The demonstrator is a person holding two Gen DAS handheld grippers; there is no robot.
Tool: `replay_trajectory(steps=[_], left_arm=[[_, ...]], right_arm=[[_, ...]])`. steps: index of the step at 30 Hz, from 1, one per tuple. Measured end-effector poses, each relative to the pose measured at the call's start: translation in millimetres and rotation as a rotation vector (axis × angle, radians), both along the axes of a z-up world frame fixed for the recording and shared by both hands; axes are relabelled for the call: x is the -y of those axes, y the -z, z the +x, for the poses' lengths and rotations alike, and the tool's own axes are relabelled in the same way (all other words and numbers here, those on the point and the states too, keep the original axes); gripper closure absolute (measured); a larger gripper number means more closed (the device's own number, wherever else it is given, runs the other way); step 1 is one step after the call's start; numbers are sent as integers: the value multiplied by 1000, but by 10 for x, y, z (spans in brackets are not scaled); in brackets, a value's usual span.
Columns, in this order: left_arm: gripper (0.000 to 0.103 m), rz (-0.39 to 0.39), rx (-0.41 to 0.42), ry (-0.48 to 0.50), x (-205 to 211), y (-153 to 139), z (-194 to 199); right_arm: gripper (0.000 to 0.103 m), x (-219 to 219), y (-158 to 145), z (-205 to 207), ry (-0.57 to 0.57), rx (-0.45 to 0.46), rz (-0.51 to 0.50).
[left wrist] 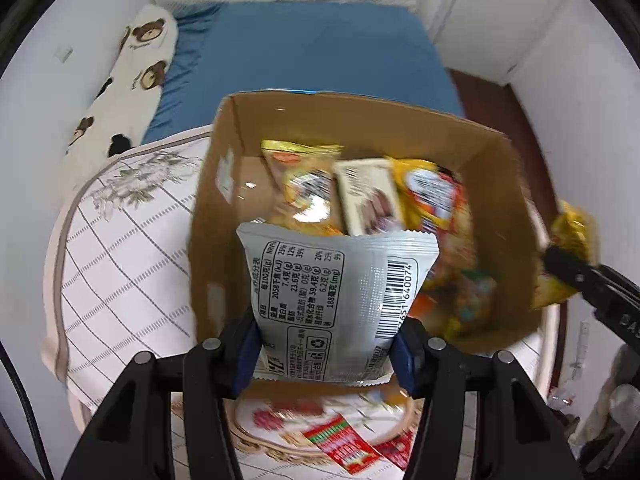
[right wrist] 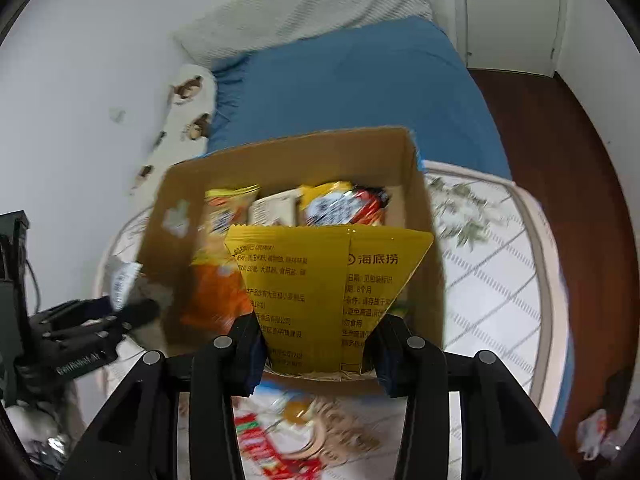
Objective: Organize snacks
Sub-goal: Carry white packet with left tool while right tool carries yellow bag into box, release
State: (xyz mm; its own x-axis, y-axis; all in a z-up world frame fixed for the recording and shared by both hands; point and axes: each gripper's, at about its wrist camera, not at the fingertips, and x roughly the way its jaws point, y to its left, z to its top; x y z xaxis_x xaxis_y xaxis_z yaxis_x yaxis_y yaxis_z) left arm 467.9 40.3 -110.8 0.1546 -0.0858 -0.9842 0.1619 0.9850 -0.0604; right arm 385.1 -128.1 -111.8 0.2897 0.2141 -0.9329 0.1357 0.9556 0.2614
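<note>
1. A long white pillow (left wrist: pixel 120 80) printed with brown bear faces lies at the far left against the wall, soft and rounded, beside a smooth blue bedsheet (left wrist: pixel 320 48).
2. A quilted white cover (left wrist: pixel 120 248) with a grey lattice and pale flower print spreads under the box.
3. The left gripper (left wrist: pixel 324 354) is clenched on a silver foil packet (left wrist: pixel 336 300); its blue pads pinch the lower crimped edge. The flat, crinkled packet shows a nutrition table and barcode and stands over the near wall of the box.
4. The cardboard box (left wrist: pixel 500 208) is open-topped, brown and matte, with straight walls. Inside lie glossy yellow and orange snack bags (left wrist: pixel 436 200) and a pale flat carton (left wrist: pixel 368 196), blurred.
5. The right gripper (right wrist: pixel 320 354) grasps a yellow packet (right wrist: pixel 320 280), a shiny flat pouch with a zigzag top edge and printed text, held above the box's near wall.
6. Red-printed wrappers (right wrist: pixel 264 444) lie on the cover near the box.
</note>
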Motion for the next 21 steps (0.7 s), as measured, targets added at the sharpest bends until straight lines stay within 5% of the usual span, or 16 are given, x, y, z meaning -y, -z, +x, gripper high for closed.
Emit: replay_trajectory(steps=[5, 7, 8, 10, 21], left_arm=[[50, 71, -56, -43, -84, 336, 361], [46, 82, -75, -60, -122, 425, 427], [34, 70, -88, -59, -132, 481, 460], [18, 71, -85, -50, -128, 537, 494], [15, 26, 4, -28, -46, 516, 294]], right_arm=[[54, 68, 532, 454, 21, -108, -19], [31, 94, 751, 559, 41, -135, -31], [8, 101, 816, 582, 45, -146, -37], [5, 104, 906, 602, 49, -149, -38], [5, -20, 846, 499, 19, -126, -65]])
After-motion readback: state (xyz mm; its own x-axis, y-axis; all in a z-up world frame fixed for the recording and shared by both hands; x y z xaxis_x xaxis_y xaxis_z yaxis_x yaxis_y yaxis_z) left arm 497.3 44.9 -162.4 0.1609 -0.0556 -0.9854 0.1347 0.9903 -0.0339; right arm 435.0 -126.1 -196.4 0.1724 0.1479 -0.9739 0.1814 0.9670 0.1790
